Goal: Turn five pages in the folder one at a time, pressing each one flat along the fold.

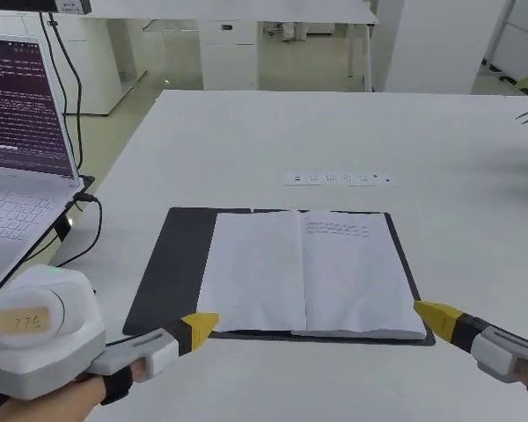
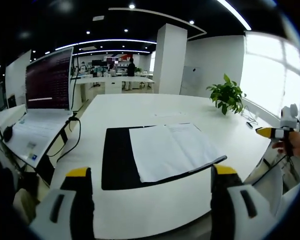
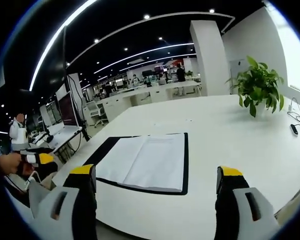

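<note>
As the white workbench (image 1: 334,132) runs back toward an open-plan office, a black folder (image 1: 172,272) lies open and flat near its front edge, between the person's two tools. A laptop (image 1: 18,149) stands open at the bench's far left. The folder's white sheets spread to either side of the fold, left-hand page (image 1: 251,268) and right-hand page (image 1: 356,272) both lying down, none lifted or curling. The left gripper (image 1: 201,323) hovers just off the folder's near left corner, the right gripper (image 1: 436,318) just off its near right corner. Each has its jaws spread wide, carries nothing and touches no paper. By the look of the idle tools, the work stands just ahead of a turn, with the grasp, the turn and the press along the fold yet to come. How many of the five turns are done cannot be told. The few lines of print (image 1: 336,229) atop the right-hand page give no count.
</note>
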The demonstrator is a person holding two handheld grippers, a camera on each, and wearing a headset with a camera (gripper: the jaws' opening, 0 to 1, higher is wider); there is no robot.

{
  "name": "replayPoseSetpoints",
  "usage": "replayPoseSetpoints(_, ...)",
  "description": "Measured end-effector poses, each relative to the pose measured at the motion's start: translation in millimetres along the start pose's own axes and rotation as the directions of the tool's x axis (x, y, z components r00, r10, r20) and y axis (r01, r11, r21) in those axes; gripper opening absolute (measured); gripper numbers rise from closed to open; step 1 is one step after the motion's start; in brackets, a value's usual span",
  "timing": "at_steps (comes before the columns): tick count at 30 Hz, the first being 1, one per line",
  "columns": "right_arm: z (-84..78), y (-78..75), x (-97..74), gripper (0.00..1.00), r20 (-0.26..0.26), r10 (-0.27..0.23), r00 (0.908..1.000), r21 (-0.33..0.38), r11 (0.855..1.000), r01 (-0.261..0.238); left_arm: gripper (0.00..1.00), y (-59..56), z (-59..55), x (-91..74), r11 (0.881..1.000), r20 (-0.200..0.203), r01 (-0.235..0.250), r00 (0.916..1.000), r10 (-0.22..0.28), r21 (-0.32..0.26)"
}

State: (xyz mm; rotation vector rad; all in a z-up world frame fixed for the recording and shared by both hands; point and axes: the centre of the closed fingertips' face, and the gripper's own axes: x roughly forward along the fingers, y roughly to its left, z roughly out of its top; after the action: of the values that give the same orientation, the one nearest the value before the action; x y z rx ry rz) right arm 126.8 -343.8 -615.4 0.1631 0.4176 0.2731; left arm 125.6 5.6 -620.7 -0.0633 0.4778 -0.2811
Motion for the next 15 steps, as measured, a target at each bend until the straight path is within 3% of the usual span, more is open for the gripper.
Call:
replayPoseSetpoints(7,-4.9,1.3,2.6,1.0,-0.003,0.01,0.9999,0.017,1.0,-0.01,0.99,-12.6,-1.1,25.5,0.999,-0.026,0.031,0.9992,-0.03,0.037)
replayPoseSetpoints(15,-17.9,6.4,5.4,1.0,-0.021,0.027,0.9994,0.032,0.999,-0.027,0.99,-61.7,-5.1,69.5,0.985,-0.067,0.13,0.9901,-0.124,0.109)
